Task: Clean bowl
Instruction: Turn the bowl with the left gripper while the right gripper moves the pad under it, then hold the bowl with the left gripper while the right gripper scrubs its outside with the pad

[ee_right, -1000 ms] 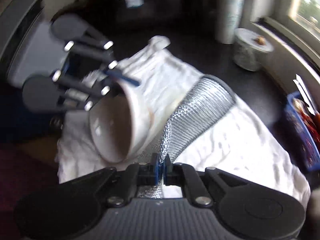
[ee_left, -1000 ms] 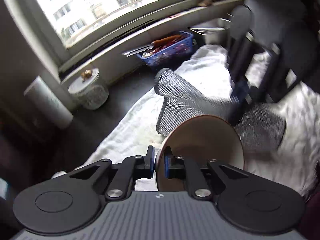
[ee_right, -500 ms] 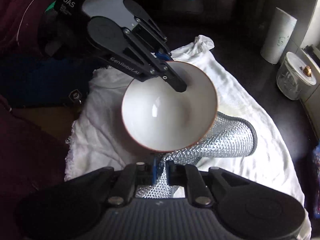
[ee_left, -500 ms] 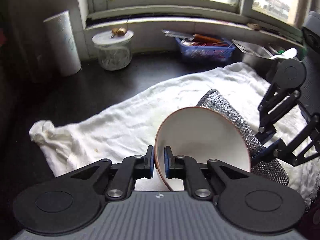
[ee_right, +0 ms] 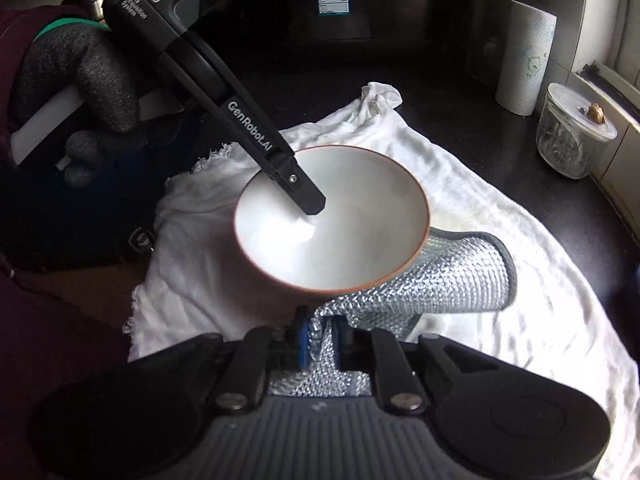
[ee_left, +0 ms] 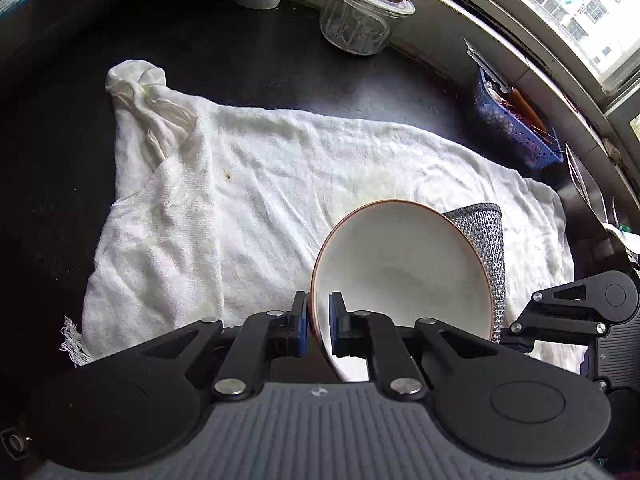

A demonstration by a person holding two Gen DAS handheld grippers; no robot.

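Note:
A white bowl point(ee_left: 404, 268) with a brown rim is held tilted above the white towel point(ee_left: 280, 168). My left gripper point(ee_left: 318, 328) is shut on the bowl's rim, one finger inside and one outside. In the right wrist view the bowl point(ee_right: 352, 236) opens upward, with the left gripper's finger point(ee_right: 304, 192) reaching into it. My right gripper point(ee_right: 320, 338) is shut on a silver mesh scouring cloth point(ee_right: 440, 280). The cloth point(ee_left: 486, 240) passes under and behind the bowl, touching its outer wall.
A glass jar with a lid point(ee_left: 360, 16) and a paper towel roll point(ee_right: 524, 56) stand at the back of the dark counter point(ee_left: 280, 64). A blue basket of utensils point(ee_left: 512, 124) sits by the window sill. A gloved hand point(ee_right: 76, 76) holds the left gripper.
The bowl has turned from showing its brown underside to showing its white inside, now opening upward. The left gripper swung left and lower; the mesh cloth stays under the bowl.

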